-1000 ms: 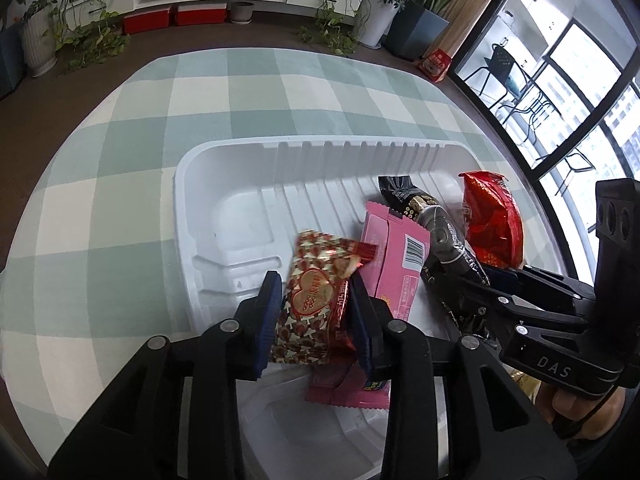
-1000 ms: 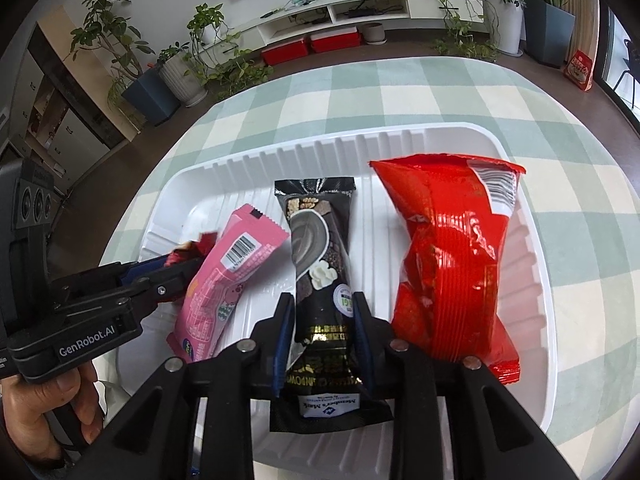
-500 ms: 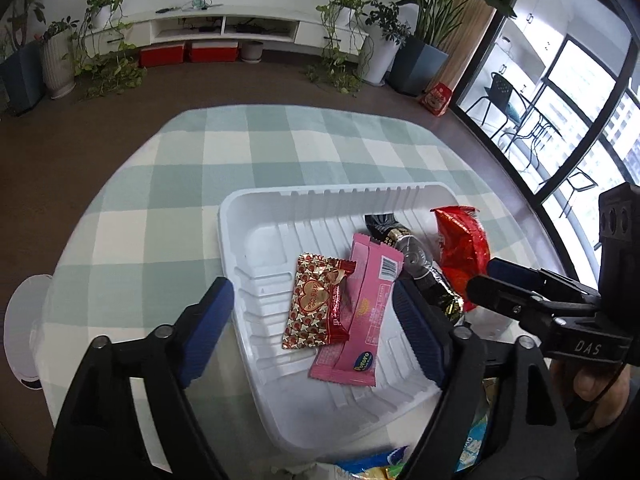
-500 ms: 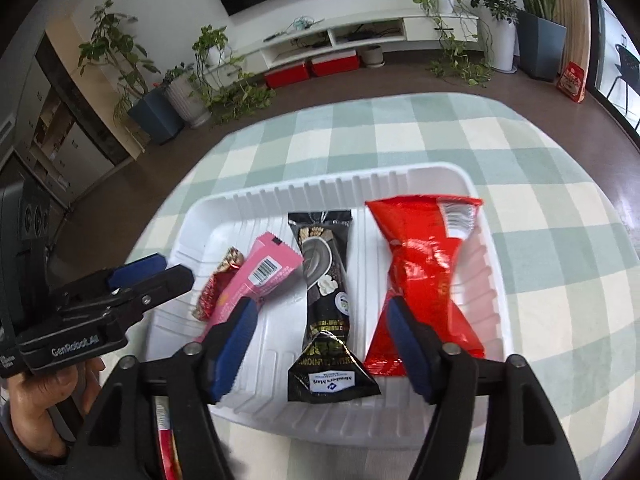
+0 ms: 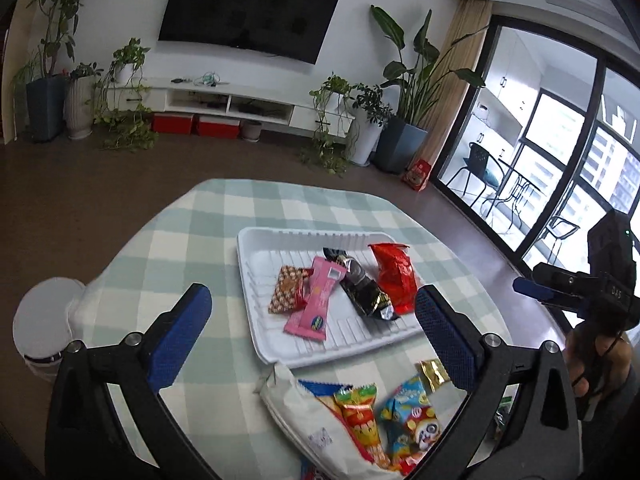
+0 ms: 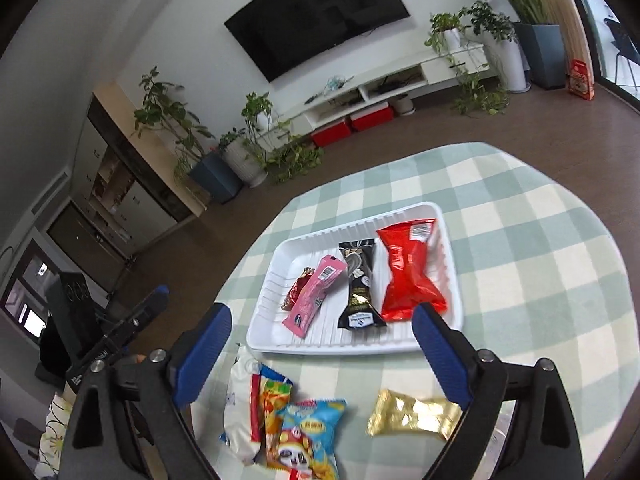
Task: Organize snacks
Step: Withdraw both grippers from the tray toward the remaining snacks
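Here, the left gripper and right gripper are hovering with jaws opening and nothing between them, while four snack packets are lying side by side in the white tray; further packets are lying on the checked tablecloth nearby.

- Both views are lit by soft daylight, admitted through the tall windows at the right of the left wrist view, where the panes are blown out to white.
- Faint sheen is seen on the brown floor below the glass.
- Strong fisheye bending is shown toward the edges, and the corners are darkened to black.
- The white tray is rendered sharp, with only faint shadows around it.
- The loose snack packets nearest the lens are smeared by blur in both views.
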A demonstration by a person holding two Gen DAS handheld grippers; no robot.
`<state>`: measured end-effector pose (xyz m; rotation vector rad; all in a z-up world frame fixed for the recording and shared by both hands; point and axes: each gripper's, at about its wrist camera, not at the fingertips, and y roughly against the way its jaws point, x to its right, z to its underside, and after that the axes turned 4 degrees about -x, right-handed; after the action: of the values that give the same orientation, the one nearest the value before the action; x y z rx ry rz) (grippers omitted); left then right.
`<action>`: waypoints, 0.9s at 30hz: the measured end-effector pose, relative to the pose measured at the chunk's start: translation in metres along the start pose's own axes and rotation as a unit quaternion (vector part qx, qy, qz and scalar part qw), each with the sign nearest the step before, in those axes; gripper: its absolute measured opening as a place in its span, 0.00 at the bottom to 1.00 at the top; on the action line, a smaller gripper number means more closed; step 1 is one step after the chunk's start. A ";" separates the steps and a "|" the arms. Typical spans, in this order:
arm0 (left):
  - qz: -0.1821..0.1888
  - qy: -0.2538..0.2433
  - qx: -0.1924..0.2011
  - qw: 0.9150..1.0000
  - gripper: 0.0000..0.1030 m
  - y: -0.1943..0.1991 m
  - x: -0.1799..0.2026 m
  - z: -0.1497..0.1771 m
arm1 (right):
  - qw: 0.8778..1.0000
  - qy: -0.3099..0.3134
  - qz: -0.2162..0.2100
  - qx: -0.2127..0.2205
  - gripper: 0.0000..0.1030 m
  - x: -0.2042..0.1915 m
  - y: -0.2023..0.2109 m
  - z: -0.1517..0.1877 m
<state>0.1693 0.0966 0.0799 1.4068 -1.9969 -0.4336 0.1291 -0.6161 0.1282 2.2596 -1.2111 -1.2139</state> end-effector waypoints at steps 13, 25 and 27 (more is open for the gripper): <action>-0.018 0.055 -0.041 0.997 1.00 0.044 -0.001 0.092 | 0.998 -0.038 0.050 0.015 0.91 0.039 0.068 0.085; -0.032 0.044 -0.103 0.993 1.00 0.017 0.020 0.119 | 0.997 -0.041 0.052 -0.044 0.91 0.033 0.046 0.150; -0.036 0.040 -0.116 0.992 0.99 0.007 0.021 0.116 | 0.997 -0.037 0.047 -0.049 0.91 0.030 0.042 0.153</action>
<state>0.0816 0.0689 0.0053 1.3318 -1.7722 -0.6112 -0.0065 -0.6473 0.0458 2.0816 -1.2417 -1.3030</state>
